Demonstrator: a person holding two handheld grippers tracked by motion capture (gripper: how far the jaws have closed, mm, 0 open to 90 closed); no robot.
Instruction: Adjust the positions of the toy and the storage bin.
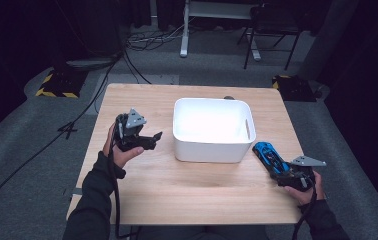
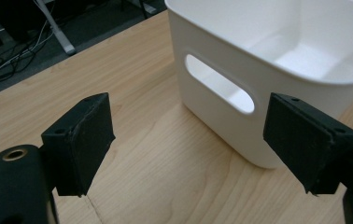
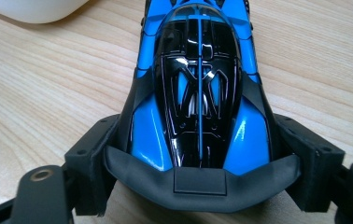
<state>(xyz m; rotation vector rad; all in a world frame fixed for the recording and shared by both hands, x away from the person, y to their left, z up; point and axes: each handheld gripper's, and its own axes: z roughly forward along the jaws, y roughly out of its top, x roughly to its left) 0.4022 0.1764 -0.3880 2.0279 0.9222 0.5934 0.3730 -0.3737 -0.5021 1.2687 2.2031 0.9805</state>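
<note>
A blue and black toy car (image 1: 267,152) lies on the wooden table (image 1: 177,190) just right of a white plastic bin (image 1: 207,147). My right gripper (image 1: 278,172) is shut on the car's rear. In the right gripper view the two jaws press on both flanks of the car (image 3: 198,70) behind its black tail wing. My left gripper (image 1: 153,137) hovers to the left of the bin, open with nothing between its jaws. The left gripper view has the wide-apart jaws of the left gripper (image 2: 191,135) facing the bin's wall (image 2: 230,58) and its handle slot. The bin's inside looks bare.
The bin stands at the table's middle, toward the far edge. Bare wood (image 2: 142,154) lies in front of the bin and around both hands. Beyond the table are grey floor, cables (image 1: 152,37), a chair (image 1: 272,25) and yellow-striped bases (image 1: 59,82).
</note>
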